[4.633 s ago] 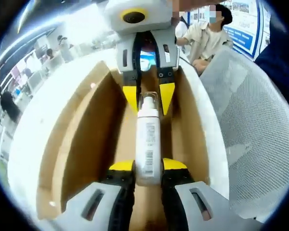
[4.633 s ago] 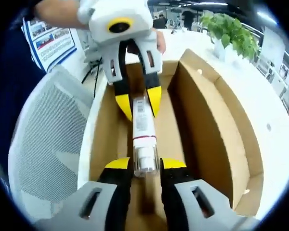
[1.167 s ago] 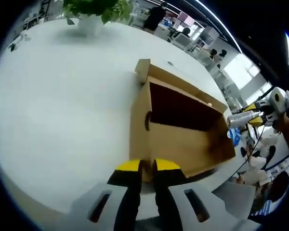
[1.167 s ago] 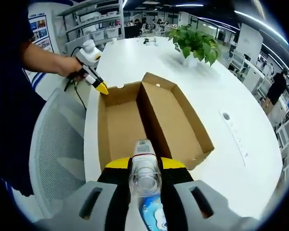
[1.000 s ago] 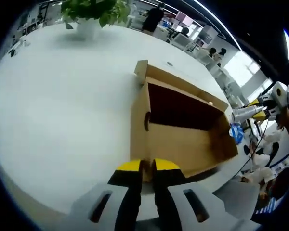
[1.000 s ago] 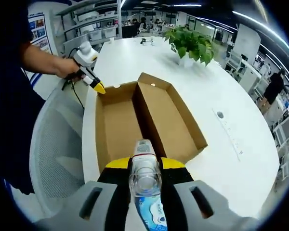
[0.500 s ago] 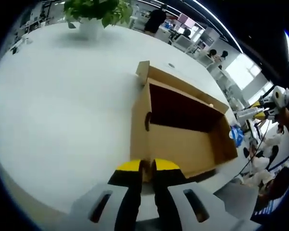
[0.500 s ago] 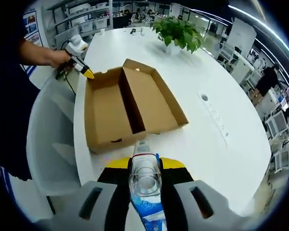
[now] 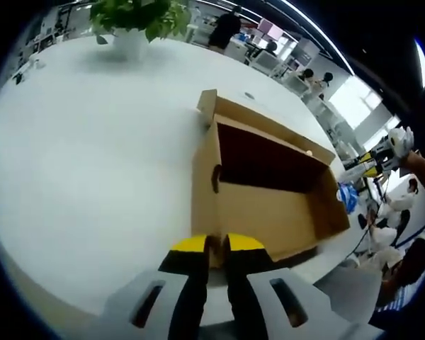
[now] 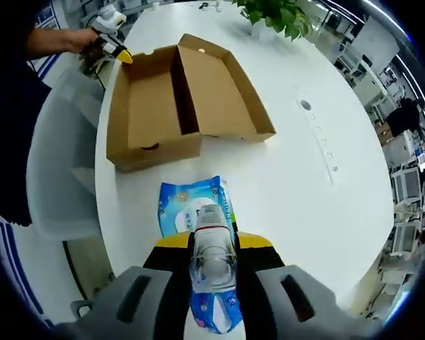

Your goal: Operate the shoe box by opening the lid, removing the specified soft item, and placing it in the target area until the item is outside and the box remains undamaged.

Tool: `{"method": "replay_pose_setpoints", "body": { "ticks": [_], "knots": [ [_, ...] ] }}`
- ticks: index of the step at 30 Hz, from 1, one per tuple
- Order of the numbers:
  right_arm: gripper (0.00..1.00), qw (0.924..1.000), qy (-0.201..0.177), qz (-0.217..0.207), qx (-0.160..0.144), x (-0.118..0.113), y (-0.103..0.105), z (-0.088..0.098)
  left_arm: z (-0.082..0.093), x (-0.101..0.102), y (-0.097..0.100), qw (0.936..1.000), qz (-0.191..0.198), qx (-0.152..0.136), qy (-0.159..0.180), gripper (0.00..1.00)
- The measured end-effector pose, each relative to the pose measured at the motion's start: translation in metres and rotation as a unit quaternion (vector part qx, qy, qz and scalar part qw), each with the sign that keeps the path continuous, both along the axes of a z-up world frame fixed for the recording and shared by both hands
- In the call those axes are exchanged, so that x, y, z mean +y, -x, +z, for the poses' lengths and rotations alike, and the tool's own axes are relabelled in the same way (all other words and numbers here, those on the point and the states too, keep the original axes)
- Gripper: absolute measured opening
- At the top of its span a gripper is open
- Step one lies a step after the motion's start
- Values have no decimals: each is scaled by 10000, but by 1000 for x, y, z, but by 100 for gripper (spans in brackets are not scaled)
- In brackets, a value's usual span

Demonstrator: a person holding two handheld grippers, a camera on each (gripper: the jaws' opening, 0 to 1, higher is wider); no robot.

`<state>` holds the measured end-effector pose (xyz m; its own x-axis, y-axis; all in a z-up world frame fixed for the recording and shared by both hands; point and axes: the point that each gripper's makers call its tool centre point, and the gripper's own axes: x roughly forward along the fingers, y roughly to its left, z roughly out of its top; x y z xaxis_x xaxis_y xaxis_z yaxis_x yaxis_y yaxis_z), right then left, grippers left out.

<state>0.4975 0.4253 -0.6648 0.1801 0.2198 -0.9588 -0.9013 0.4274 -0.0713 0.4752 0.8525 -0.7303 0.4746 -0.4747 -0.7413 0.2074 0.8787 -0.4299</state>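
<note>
White tabletop (image 10: 304,177) carries the open shoe box (image 10: 177,106), its cavity bare; the bottle (image 10: 212,248) is out, clamped in the right gripper (image 10: 212,244) above a blue soft pack (image 10: 195,212) lying just beside the box; the left gripper (image 9: 216,248) is closed on the box's near wall; placement is in hand, and the next move likely calls for lowering the bottle gently onto the table.

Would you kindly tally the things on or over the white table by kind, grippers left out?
Cardboard shoe box, open: 1
Bottle, held over the table: 1
Blue packet, lying flat: 1
Potted plant: 1
Total: 4
</note>
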Motion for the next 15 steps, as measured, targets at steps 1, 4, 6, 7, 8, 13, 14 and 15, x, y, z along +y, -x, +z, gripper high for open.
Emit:
{"method": "replay_pose_setpoints", "body": {
  "ticks": [1, 4, 6, 7, 8, 13, 14, 15],
  "knots": [
    [20, 10000, 26, 6, 14, -3, -1, -2, 0, 0, 0, 10000, -6, -5, -2, 5],
    [20, 9998, 145, 26, 105, -10, -2, -6, 0, 0, 0, 10000, 0, -16, -12, 5],
    [20, 9997, 203, 12, 152, -16, -5, -10, 0, 0, 0, 10000, 3, -15, -13, 5],
    [20, 9996, 221, 9, 167, -17, -5, -11, 0, 0, 0, 10000, 2, -16, -12, 5],
    [20, 9995, 243, -11, 178, -19, -6, -12, 0, 0, 0, 10000, -1, -18, -13, 5],
    [20, 9993, 295, -37, 248, -24, -12, -17, 0, -1, 0, 10000, -25, -38, -25, 5],
    [20, 9992, 301, -35, 254, -24, -13, -17, 0, -1, 0, 10000, -20, -31, -23, 5],
    [20, 9992, 306, -36, 264, -24, -14, -18, -1, -1, 0, 10000, -25, -29, -24, 5]
  ]
}}
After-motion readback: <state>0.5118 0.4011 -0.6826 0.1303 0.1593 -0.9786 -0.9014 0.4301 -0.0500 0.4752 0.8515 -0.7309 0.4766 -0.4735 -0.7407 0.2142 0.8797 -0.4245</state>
